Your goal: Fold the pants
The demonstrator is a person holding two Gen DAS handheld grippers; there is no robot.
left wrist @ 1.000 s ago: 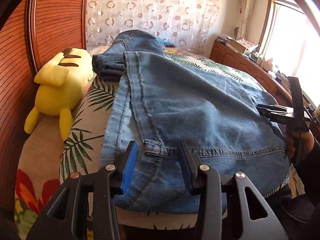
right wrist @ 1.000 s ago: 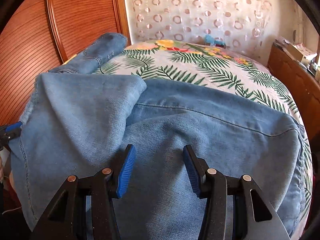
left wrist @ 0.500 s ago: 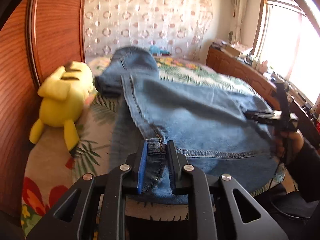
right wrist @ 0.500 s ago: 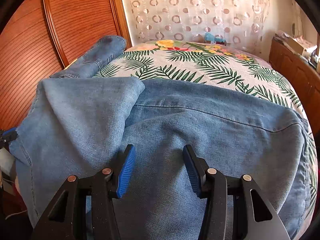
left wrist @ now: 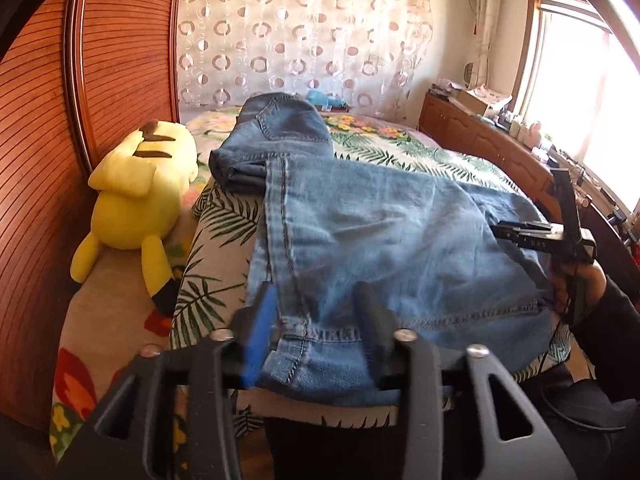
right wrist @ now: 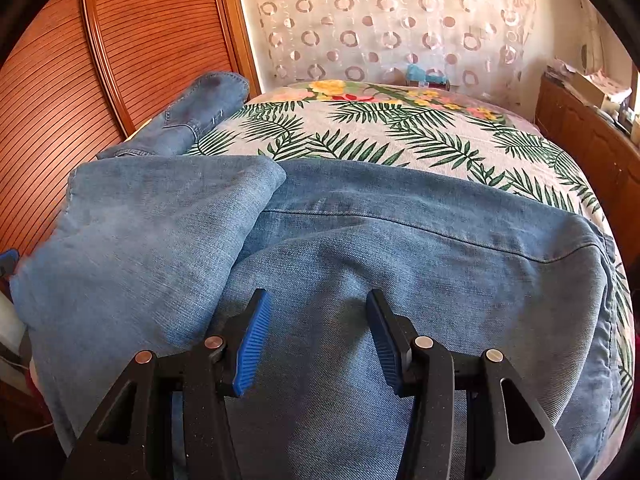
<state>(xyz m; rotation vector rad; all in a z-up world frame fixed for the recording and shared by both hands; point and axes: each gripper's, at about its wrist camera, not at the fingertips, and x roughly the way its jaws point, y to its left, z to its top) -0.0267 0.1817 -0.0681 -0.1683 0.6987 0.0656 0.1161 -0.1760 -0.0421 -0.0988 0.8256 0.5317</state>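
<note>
On the bed (right wrist: 400, 128), over a palm-leaf spread, a pair of blue jeans (left wrist: 380, 240) lies across the near edge, one part doubled over onto the rest. The left gripper (left wrist: 312, 316) stands at the waistband seam with its jaws apart, the denim between them but not pinched. The right gripper (right wrist: 316, 320) hovers over the middle of the cloth, jaws likewise apart, holding nothing. A second, darker pair of folded jeans (left wrist: 276, 140) rests further up the bed. A yellow plush toy (left wrist: 136, 200) lies beside the wooden headboard (left wrist: 120, 60).
</note>
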